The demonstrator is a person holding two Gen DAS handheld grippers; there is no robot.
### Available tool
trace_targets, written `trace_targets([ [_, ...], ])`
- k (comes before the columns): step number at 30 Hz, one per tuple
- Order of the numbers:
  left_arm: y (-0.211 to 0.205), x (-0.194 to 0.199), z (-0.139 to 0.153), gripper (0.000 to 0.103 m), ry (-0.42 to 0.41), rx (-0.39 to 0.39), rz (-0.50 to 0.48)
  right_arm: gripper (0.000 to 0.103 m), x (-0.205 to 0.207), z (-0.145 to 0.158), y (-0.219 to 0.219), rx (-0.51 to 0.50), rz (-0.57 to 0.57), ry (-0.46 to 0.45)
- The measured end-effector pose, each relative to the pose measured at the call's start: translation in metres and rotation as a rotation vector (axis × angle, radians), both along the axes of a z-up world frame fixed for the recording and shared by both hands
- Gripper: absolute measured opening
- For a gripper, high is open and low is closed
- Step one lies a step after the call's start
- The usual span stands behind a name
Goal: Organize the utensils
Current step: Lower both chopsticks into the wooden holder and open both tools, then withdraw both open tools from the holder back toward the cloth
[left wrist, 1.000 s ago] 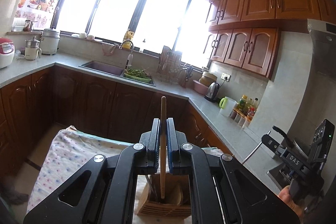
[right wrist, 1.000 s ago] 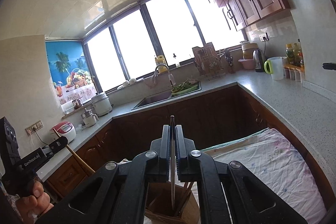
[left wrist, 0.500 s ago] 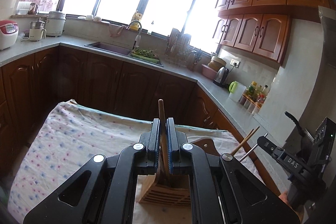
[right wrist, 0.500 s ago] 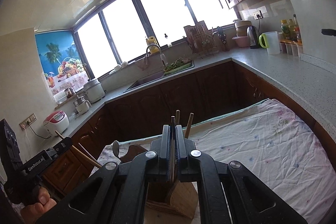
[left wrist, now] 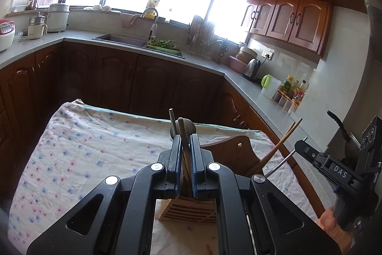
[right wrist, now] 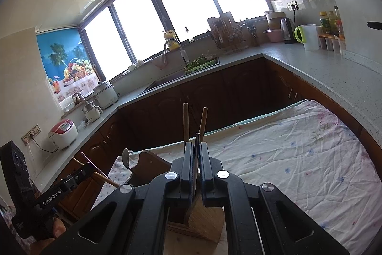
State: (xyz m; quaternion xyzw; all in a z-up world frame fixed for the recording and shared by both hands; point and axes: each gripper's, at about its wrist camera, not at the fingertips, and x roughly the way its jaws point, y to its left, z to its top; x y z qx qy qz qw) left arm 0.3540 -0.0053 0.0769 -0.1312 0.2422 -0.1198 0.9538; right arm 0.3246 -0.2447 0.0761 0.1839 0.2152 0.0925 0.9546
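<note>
Jaws of the left gripper (left wrist: 184,154) pinch a wooden stick (left wrist: 184,140), tilted slightly, its lower end in the wooden holder (left wrist: 188,210) below them; the gripper points gently downward over the cloth-covered bench (left wrist: 78,147); jaws of the right gripper (right wrist: 196,159) clamp a thin dark utensil (right wrist: 196,147) upright, two wooden handles (right wrist: 186,121) just beyond them; a hand (left wrist: 333,226) grips the right tool.

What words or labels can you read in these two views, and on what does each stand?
"DAS": on the right hand-held gripper, seen from the left.
"GenRobot.AI": on the left hand-held gripper, seen from the right.
Bottle labels and rice cooker panel: too small to read.
</note>
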Motion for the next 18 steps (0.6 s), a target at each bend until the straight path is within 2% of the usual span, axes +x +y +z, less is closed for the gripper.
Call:
trace_targets([
  [7, 0.001, 0.001, 0.0, 0.007, 0.005, 0.001, 0.005, 0.005, 0.001, -0.001, 0.0, 0.0, 0.003, 0.005],
  [11, 0.003, 0.0, 0.002, 0.01, 0.015, -0.007, -0.002, 0.014, 0.001, -0.001, -0.004, 0.017, 0.011, 0.005],
  [12, 0.003, -0.002, 0.003, 0.018, 0.013, -0.007, 0.0, 0.026, -0.001, 0.0, -0.005, 0.02, 0.011, 0.0],
  [13, 0.005, -0.005, 0.004, 0.029, 0.006, -0.007, 0.008, 0.048, -0.003, 0.001, -0.006, 0.026, 0.009, -0.009],
  [14, 0.006, -0.008, 0.006, 0.042, -0.001, -0.005, 0.019, 0.057, -0.006, 0.002, -0.008, 0.033, 0.008, -0.021],
  [15, 0.007, -0.012, 0.008, 0.051, -0.005, -0.005, 0.031, 0.064, -0.009, 0.003, -0.009, 0.037, 0.006, -0.03],
  [16, 0.009, -0.016, 0.009, 0.065, -0.013, -0.007, 0.046, 0.064, -0.012, 0.005, -0.01, 0.038, 0.003, -0.032],
  [17, 0.012, -0.02, 0.011, 0.067, -0.026, -0.009, 0.06, 0.065, -0.014, 0.007, -0.012, 0.043, 0.002, -0.035],
  [18, 0.014, -0.025, 0.012, 0.07, -0.034, -0.01, 0.066, 0.073, -0.017, 0.008, -0.013, 0.048, 0.002, -0.036],
])
